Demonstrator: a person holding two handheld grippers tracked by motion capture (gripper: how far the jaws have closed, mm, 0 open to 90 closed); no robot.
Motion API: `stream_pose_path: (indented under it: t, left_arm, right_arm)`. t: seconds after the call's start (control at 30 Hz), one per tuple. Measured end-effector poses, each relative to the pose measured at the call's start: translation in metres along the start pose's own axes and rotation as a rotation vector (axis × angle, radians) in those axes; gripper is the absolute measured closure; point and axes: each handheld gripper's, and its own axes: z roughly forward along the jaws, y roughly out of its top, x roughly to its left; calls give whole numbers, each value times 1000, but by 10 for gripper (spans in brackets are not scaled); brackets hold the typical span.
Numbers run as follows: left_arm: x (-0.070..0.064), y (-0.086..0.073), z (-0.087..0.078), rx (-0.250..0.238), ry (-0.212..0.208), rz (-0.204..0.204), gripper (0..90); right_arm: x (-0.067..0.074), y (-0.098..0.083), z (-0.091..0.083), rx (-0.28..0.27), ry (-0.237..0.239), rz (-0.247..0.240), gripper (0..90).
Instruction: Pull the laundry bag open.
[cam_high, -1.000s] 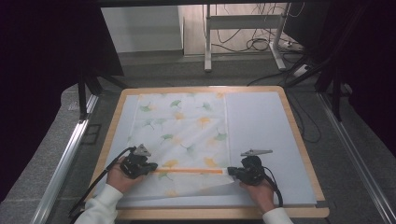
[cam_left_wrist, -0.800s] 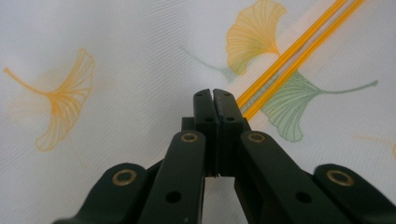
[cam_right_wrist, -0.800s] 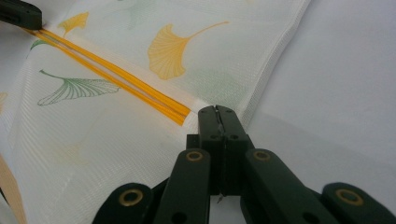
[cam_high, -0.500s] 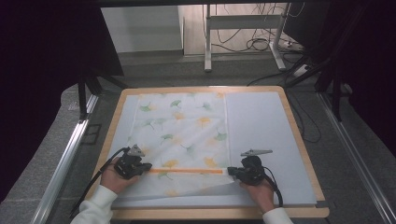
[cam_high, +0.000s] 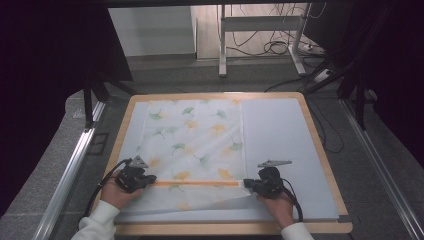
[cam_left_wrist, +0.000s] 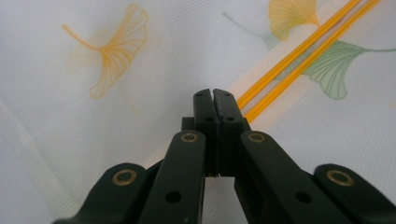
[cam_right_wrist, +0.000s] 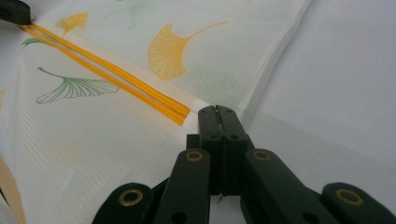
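Dark surroundings frame a wood-rimmed table (cam_high: 320, 137) with a pale mat. Both the left gripper (cam_high: 148, 179) and right gripper (cam_high: 248, 185), jaws pressed together, pinch the ginkgo-print mesh cloth (cam_high: 195, 137) at its orange-striped edge (cam_high: 195, 183); the pinched hem itself is hidden between the pads.

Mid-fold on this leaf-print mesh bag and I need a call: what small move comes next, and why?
Probably carry both ends forward together. The left gripper and right gripper are each shut on the orange-striped edge of the mesh bag, stretched straight between them; the rest lies flat on the white board.
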Motion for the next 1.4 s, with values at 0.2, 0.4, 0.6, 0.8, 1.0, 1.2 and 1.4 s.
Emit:
stream_pose_path:
  t: [0.2, 0.4, 0.6, 0.8, 1.0, 1.2, 1.4]
  left_arm:
    - [6, -7, -4, -3, 11, -17, 899]
    - [11, -12, -8, -1, 21, -35, 900]
    - [16, -17, -12, 0, 27, -47, 900]
    - [23, -25, -17, -5, 32, -72, 900]
    - [27, -29, -20, -2, 41, -80, 899]
    - [30, -33, -23, -12, 39, -95, 899]
    - [33, -38, -27, -18, 47, -105, 899]
  right_arm:
    - [0, 0, 0, 0, 0, -1, 893]
    - [0, 0, 0, 0, -2, -1, 893]
    - [0, 0, 0, 0, 0, 0, 893]
    - [0, 0, 0, 0, 1, -1, 893]
    - [0, 0, 0, 0, 0, -1, 893]
    - [0, 0, 0, 0, 1, -1, 893]
    - [0, 0, 0, 0, 0, -1, 893]
